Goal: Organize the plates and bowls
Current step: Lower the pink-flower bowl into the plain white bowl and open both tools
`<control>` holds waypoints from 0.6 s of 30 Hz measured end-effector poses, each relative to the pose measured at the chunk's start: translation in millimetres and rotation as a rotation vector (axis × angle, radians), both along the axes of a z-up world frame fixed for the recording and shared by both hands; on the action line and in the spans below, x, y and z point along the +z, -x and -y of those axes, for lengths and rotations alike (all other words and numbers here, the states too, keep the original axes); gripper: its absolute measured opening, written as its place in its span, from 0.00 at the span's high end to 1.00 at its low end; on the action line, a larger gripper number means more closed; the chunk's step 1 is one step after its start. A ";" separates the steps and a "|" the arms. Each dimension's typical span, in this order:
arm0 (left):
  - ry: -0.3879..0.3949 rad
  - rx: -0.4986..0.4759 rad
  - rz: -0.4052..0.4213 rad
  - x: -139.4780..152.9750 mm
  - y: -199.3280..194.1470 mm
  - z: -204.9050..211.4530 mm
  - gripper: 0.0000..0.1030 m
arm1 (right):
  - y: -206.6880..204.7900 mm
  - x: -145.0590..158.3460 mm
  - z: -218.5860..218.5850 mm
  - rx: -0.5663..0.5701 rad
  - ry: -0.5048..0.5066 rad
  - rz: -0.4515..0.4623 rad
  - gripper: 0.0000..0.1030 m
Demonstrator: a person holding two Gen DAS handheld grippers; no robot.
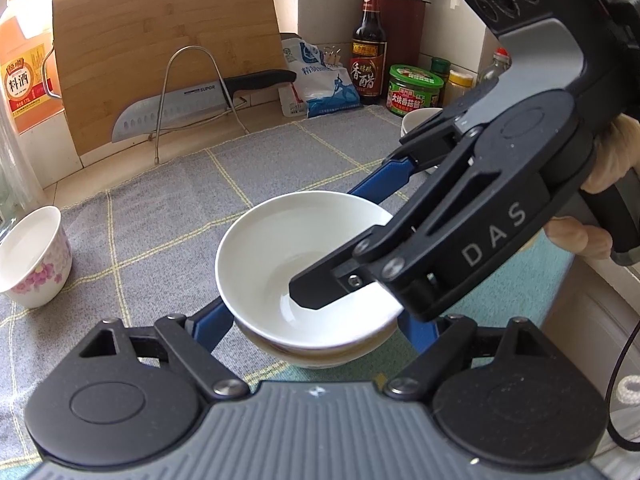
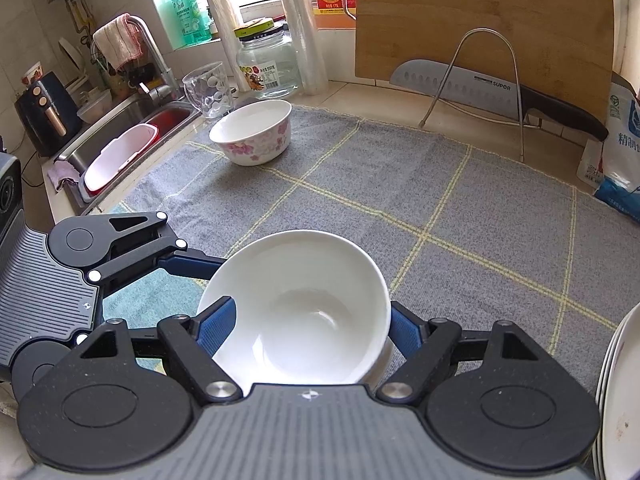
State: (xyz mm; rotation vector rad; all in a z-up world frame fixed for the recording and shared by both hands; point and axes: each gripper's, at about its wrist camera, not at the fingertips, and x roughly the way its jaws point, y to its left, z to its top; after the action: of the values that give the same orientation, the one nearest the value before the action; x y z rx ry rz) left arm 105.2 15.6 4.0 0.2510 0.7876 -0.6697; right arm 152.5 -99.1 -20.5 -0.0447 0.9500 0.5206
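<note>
Left tongs (image 1: pixel 316 332): closed from both sides on the lower bowl (image 1: pixel 312 354); the blue fingers (image 1: pixel 212 320) meet its wall.
Right tongs (image 2: pixel 310 324): one finger (image 1: pixel 316 292) reaches inside the white bowl (image 1: pixel 280 248), the other stands outside the rim. It cannot be told if they press on it.
White bowl: empty and a little tilted, nested in the lower bowl, at the near edge of the cloth.
Hand (image 1: pixel 600 168): it holds the handle of the right tongs.
Cloth (image 2: pixel 400 184): grey with yellow lines, spread on the tabletop (image 2: pixel 360 96).
Flowered bowl (image 2: pixel 252 136): upright at the far left corner of the cloth, well apart from the two nested bowls.
Plates (image 2: pixel 620 400): a white stack at the right edge of the right wrist view.
Cutting board (image 1: pixel 160 40): it leans at the back, with a knife (image 1: pixel 180 108) lying across a wire stand in front of it.
</note>
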 end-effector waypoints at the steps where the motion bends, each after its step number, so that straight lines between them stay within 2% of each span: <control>1: -0.002 -0.002 0.003 -0.2 0.3 0.2 0.14 | 0.0 -0.1 0.1 0.000 0.001 0.000 0.17; 13: 0.001 -0.003 -0.003 -2.3 -1.3 -0.7 0.12 | -0.4 -2.4 0.9 -0.004 0.007 0.006 0.17; 18: -0.003 -0.014 0.020 -0.1 2.5 -1.9 0.07 | 2.9 -0.9 3.9 -0.009 -0.003 0.014 0.10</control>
State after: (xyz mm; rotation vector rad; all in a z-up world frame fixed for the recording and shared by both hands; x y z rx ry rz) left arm 102.6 17.5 3.9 0.2662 0.7679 -0.6786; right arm 149.6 -103.1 -21.4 -0.0417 0.9351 0.5127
